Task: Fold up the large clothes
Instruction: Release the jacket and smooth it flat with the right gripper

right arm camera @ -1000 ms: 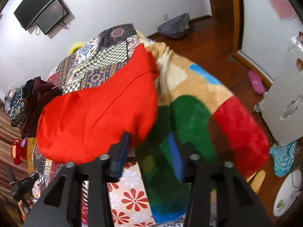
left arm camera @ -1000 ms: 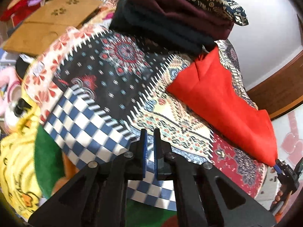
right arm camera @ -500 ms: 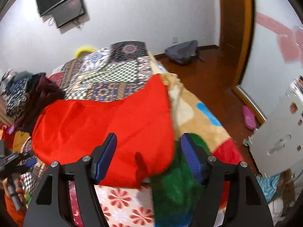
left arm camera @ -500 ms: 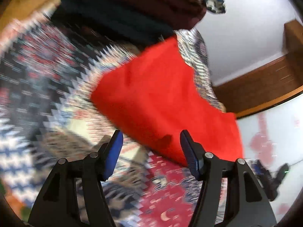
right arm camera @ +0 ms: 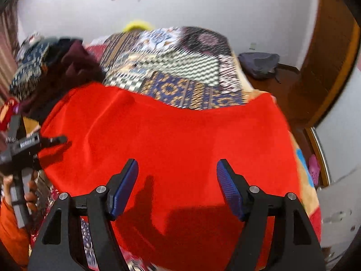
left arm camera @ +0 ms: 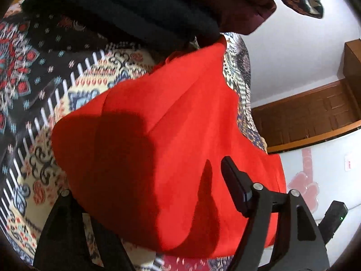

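A large red cloth (right arm camera: 176,140) lies spread over the patterned bedspread (right arm camera: 171,67). In the left wrist view the red cloth (left arm camera: 171,135) fills the middle. My left gripper (left arm camera: 146,180) is open over the cloth's near edge; its left finger is hidden under or behind the cloth and the right finger (left arm camera: 234,185) shows above it. My right gripper (right arm camera: 177,187) is open and empty, its jaws wide apart just above the cloth's near side. The left gripper also shows at the left of the right wrist view (right arm camera: 54,140).
A stack of folded dark clothes (left arm camera: 140,6) sits on the bed beyond the red cloth, also in the right wrist view (right arm camera: 52,72). A grey bag (right arm camera: 259,63) lies on the wooden floor by the wall. A colourful fleece blanket (right arm camera: 304,180) hangs at the bed's right side.
Both grippers opened wide and moved in low over the red cloth, which lies spread flatter and fills both views. The left gripper was shut a second ago.
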Motion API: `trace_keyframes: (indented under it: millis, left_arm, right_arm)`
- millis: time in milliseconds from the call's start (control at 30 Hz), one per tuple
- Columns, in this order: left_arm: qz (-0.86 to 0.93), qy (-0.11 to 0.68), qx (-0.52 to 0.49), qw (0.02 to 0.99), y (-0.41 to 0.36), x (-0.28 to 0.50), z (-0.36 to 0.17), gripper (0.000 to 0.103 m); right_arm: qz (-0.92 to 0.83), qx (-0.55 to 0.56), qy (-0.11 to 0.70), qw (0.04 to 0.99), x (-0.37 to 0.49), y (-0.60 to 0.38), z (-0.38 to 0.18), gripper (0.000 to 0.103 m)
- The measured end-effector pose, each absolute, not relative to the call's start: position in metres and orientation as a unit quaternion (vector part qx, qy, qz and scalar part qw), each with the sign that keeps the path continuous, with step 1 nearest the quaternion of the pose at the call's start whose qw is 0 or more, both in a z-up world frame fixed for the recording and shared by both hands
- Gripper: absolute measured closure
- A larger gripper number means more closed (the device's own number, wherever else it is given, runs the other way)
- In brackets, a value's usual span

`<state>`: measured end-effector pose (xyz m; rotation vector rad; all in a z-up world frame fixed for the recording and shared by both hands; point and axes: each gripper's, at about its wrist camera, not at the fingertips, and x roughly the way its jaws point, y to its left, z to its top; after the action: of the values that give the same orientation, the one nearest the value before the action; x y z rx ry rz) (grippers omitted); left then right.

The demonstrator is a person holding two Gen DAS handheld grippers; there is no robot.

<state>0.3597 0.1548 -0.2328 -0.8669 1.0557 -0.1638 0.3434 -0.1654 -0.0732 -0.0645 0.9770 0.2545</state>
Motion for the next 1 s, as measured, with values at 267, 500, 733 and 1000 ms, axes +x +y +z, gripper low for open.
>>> trace_keyframes:
  millis: [267, 500, 733, 1000]
  left_arm:
    - [-0.002, 0.479, -0.379, 0.792, 0.153, 0.372, -0.230, 0.070]
    - [-0.018, 0.449, -0.364, 0.816, 0.155, 0.346, -0.209, 0.095]
    - [-0.048, 0.393, -0.343, 0.852, 0.143, 0.292, -0.144, 0.097]
    - [-0.017, 0.351, -0.331, 0.876, 0.131, 0.238, -0.097, 0.097]
  right_arm:
    - [0.148, -0.042, 0.499, 0.853, 0.356, -0.135, -0.092, 0.034]
    - [0.160, -0.046, 0.497, 0.852, 0.353, -0.123, -0.089, 0.034]
    - [0.154, -0.096, 0.493, 0.851, 0.343, -0.112, -0.092, 0.034]
    - [0.234, -0.111, 0.513, 0.818, 0.311, -0.074, -0.118, 0.015]
